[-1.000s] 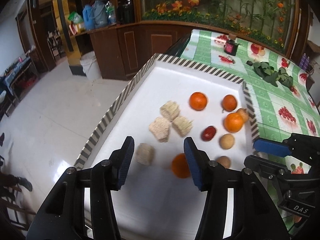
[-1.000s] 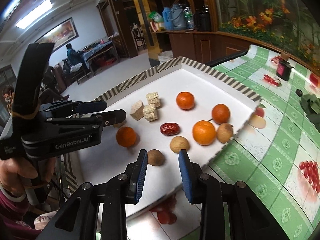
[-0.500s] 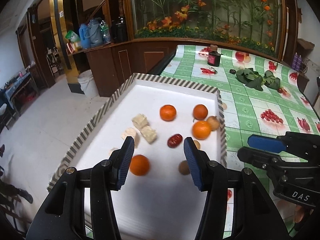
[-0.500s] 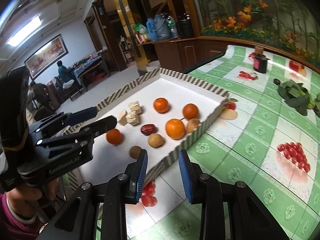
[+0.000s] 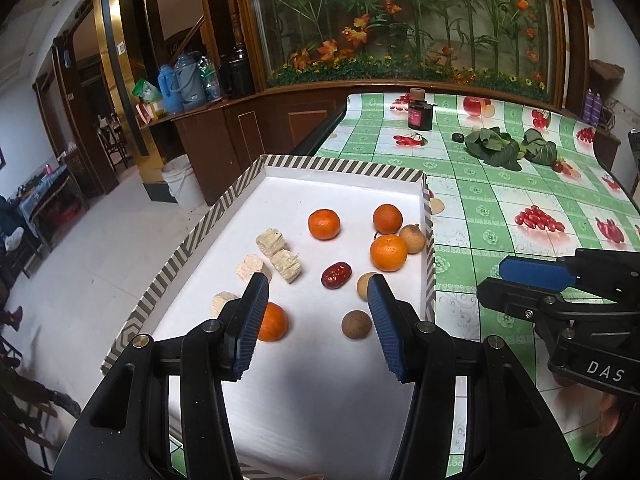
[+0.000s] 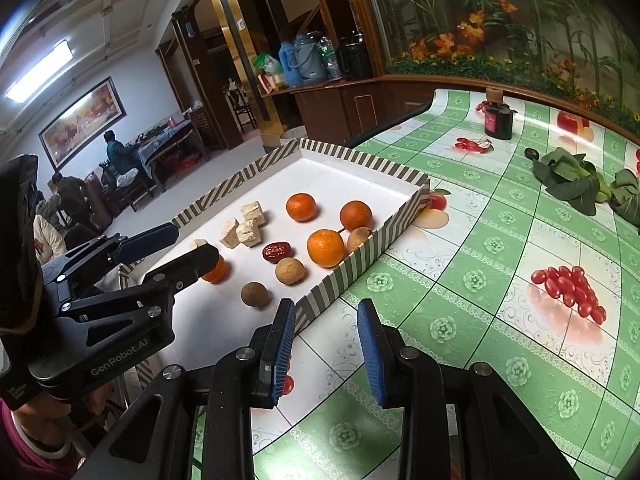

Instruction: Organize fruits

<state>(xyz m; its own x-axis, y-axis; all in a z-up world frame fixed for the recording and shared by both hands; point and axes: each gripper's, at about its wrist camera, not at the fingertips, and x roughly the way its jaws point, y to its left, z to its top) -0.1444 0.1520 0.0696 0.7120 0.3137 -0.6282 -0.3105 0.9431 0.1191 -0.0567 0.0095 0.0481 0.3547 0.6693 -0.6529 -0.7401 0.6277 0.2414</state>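
A white tray with a striped rim [image 5: 240, 192] [image 6: 360, 256] lies on the table's left end. In it are several oranges [image 5: 388, 253] [image 6: 325, 248], a red date [image 5: 336, 275] [image 6: 276, 251], brown round fruits [image 5: 356, 324] [image 6: 255, 294] and beige cake blocks [image 5: 272, 240] [image 6: 252, 212]. My left gripper [image 5: 318, 324] is open and empty above the tray's near end, an orange [image 5: 272, 322] by its left finger. My right gripper [image 6: 326, 350] is open and empty over the tablecloth, just right of the tray.
The green fruit-print tablecloth [image 5: 520, 200] [image 6: 500, 280] covers the table. A dark jar [image 5: 419, 110] [image 6: 497, 120] and leafy greens [image 5: 500, 150] [image 6: 576, 180] lie at the far end. The floor drops off left of the tray; people sit far left.
Both grippers have pulled back and up from the tray; the fruits look smaller and farther. The right gripper has shifted from over the tray to over the tablecloth. Both stay open.
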